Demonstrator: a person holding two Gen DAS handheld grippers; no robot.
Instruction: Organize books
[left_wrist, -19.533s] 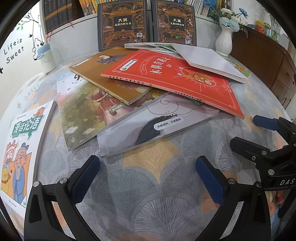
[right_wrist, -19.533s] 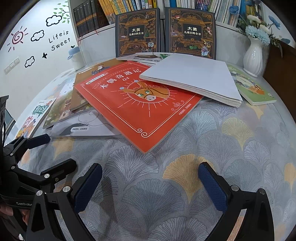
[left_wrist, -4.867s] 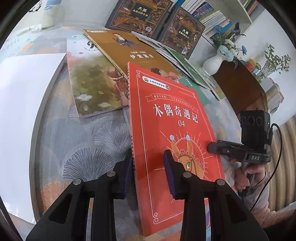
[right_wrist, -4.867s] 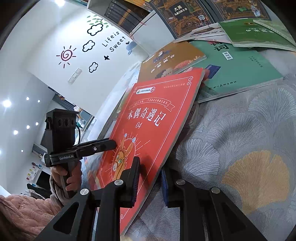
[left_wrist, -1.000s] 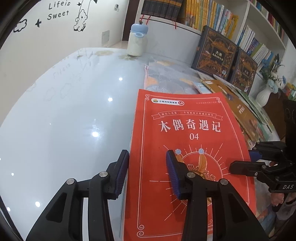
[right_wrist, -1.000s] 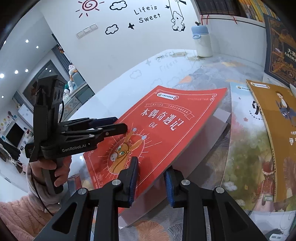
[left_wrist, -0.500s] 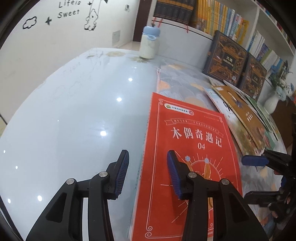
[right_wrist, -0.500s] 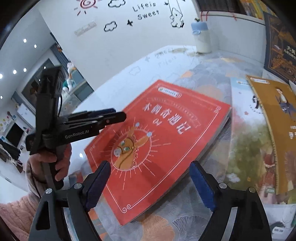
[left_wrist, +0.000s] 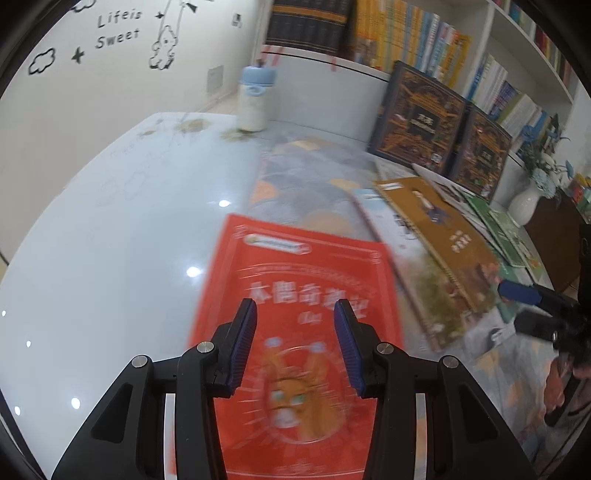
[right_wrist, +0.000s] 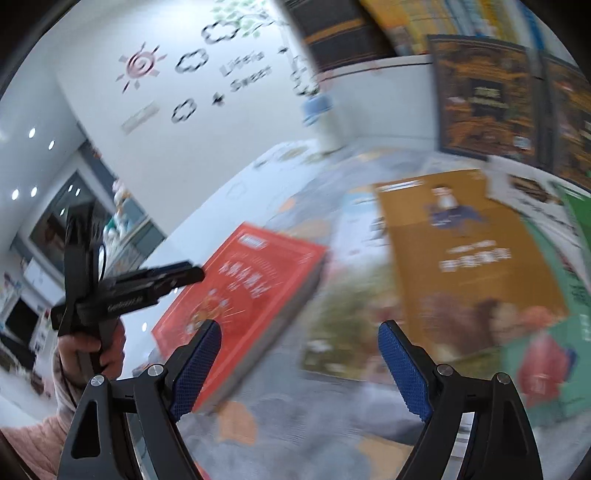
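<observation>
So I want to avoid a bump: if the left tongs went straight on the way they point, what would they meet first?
Most likely the red book, lying flat on the table straight ahead of the left tongs, which are empty. The picture is blurred, so the gap is unclear.

"Lifeis Sweet" stands on the white wall (left_wrist: 92, 66); the book covers' print is too blurred to read.
</observation>
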